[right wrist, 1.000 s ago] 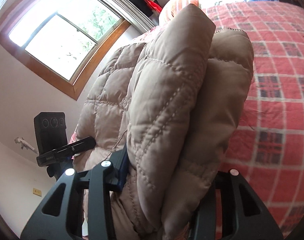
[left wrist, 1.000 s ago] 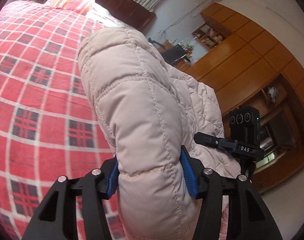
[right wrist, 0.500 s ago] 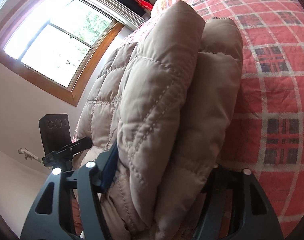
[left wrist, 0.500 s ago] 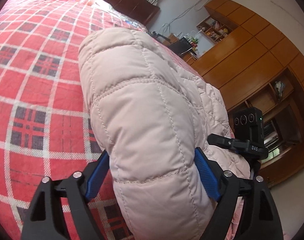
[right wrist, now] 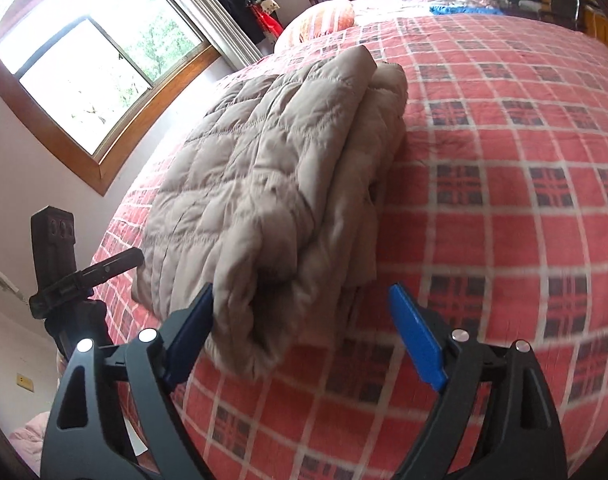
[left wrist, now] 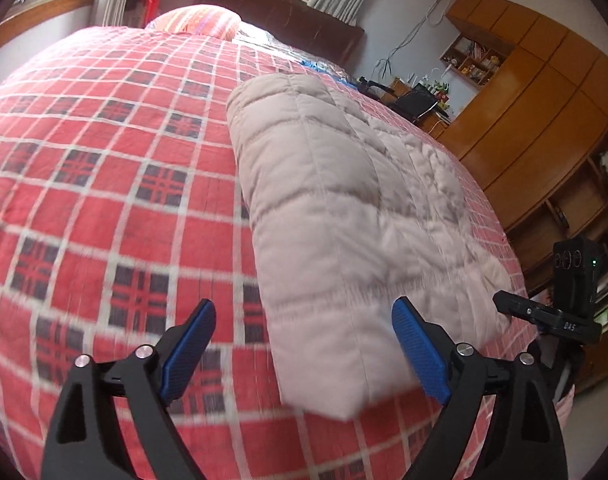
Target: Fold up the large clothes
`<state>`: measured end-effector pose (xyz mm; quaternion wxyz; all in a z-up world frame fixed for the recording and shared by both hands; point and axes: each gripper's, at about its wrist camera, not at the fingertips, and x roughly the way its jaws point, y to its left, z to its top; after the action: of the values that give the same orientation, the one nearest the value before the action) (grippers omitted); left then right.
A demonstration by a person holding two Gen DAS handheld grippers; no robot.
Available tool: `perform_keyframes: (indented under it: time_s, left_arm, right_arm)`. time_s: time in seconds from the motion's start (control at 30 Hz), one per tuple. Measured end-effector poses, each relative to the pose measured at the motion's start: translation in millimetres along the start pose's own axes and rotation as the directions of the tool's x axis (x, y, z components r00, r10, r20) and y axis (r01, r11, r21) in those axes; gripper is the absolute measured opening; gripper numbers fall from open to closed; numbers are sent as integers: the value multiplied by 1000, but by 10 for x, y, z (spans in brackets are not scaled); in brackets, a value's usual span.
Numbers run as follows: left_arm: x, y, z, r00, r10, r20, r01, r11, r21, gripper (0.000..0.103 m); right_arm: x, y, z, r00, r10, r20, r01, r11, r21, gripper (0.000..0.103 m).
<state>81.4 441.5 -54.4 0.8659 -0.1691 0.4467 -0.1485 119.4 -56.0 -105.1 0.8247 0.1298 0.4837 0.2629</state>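
Observation:
A pale pink quilted puffer jacket (left wrist: 344,208) lies folded in a thick bundle on the red plaid bed cover (left wrist: 103,168). My left gripper (left wrist: 304,340) is open, its blue pads (left wrist: 420,352) spread wide just short of the bundle's near end. In the right wrist view the same jacket (right wrist: 271,184) lies in stacked layers on the bed cover (right wrist: 504,200). My right gripper (right wrist: 304,332) is open too; its left pad (right wrist: 191,324) sits by the bundle's near corner, the right pad apart from it. The other gripper's black camera mount shows at the edge of each view.
A striped pillow (left wrist: 195,18) and dark headboard (left wrist: 279,8) lie at the bed's far end. Wooden wardrobes (left wrist: 544,92) and a cluttered desk (left wrist: 416,100) stand beyond the bed. A wood-framed window (right wrist: 83,68) and hanging clothes (right wrist: 255,4) are on the other side.
Both grippers have let go of the jacket and pulled back from it. The bundle, held up a second ago, now rests flat on the bed.

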Motion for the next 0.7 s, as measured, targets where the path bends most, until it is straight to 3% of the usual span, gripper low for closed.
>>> perform_keyframes:
  time_s: [0.13,0.33,0.43,0.53,0.6,0.7]
  left_arm:
    - [32,-56,-158,998,58,9,-58,997,40,90]
    - [233,74,-209,998,60,-30,-60,998,7,97]
    - [152,60,-221,998,61,-17,-61,998,-18,96]
    - [-14,-77,-283,993,115,9,-115,993,1,95]
    - [-113,-176,-346,989,146,21,-146,989,9,95]
    - [-240,-301,-462,983,182,33,-182,983,4,95]
  right_arm:
    - [234,88,-43,1000,-7,-12,8,999,51,85]
    - [548,16,-63,997,-25,-68,32,995,96,85]
    - [429,64,-106,999,-32,-36,35,995,91,85]
    - [216,241,-178,994,-105,12,104,994,40,86]
    - [96,386,-261,987,-155,34,155,988,10,94]
    - [7,545,-405,977,-208,45,209,978,-15,96]
